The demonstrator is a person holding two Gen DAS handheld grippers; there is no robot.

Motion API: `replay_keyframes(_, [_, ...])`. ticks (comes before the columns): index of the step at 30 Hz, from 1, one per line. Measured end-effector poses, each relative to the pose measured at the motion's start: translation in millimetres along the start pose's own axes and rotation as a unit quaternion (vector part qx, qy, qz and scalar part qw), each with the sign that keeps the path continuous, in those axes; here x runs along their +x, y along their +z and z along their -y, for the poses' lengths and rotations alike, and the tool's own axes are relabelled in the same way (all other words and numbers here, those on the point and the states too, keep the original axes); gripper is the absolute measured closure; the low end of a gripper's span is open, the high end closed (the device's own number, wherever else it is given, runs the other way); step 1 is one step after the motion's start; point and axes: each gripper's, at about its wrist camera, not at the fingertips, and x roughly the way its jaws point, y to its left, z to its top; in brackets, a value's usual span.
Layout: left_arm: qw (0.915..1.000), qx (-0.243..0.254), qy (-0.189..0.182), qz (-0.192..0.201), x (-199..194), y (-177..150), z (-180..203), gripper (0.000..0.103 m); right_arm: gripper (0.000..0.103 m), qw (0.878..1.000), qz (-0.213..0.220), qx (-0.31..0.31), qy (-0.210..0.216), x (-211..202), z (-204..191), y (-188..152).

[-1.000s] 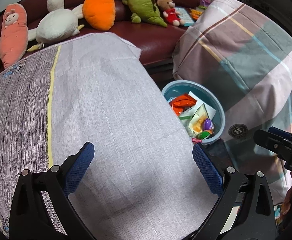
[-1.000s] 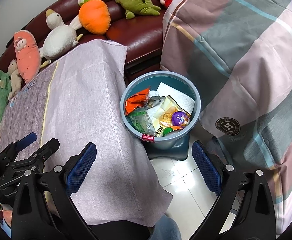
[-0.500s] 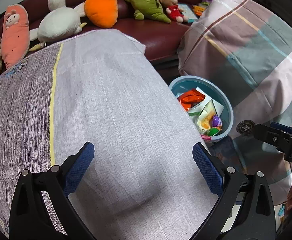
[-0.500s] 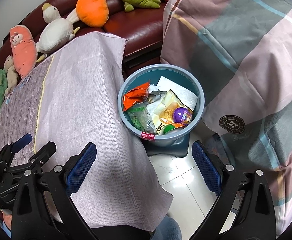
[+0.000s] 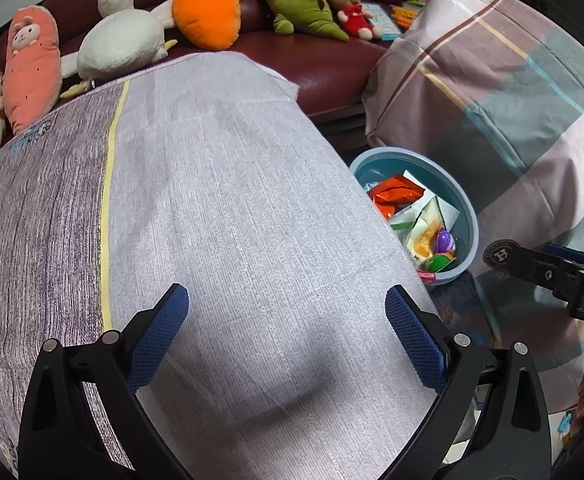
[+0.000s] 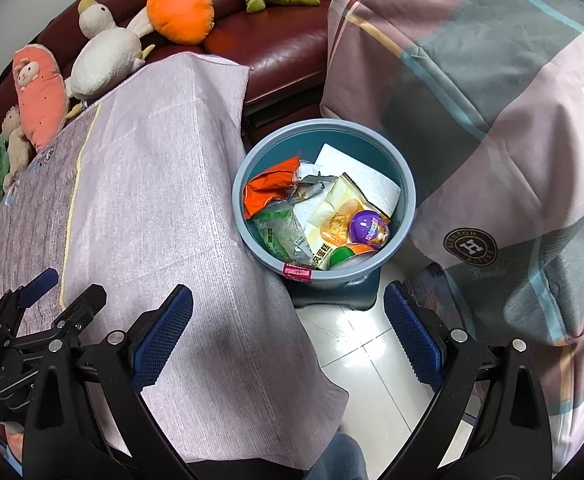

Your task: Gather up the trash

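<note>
Both my left gripper [image 5: 287,322] and right gripper [image 6: 288,320] gape wide, holding nothing; only the right view shows the whole trash bin [image 6: 406,184], center frame.

**Room around the bin**

The bin [image 6: 406,204] is hemmed in on two sides: the cloth-covered table [image 6: 152,184] is pressed against its left rim, and a plaid drape [image 6: 492,100] hangs just beside its right rim. Behind it, the gap is closed by the sofa [image 6: 276,48]. The mouth is left open from above, though the inside is largely filled by wrappers [image 6: 270,190] and a purple capsule [image 6: 368,228]. In front, a strip of bare floor tile [image 6: 356,344] is left free between table edge and drape. The table top is unobstructed, with plush toys [image 5: 208,10] ranged along its far edge.
</note>
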Motion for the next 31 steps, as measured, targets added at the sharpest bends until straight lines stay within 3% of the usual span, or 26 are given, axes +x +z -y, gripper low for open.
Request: replay_keyframes(31, [0.9998, -0.001, 0.009, -0.015, 29, 9, -13, 0.004, 0.011, 1.0, -0.024, -0.005, -0.019, 27, -13, 21])
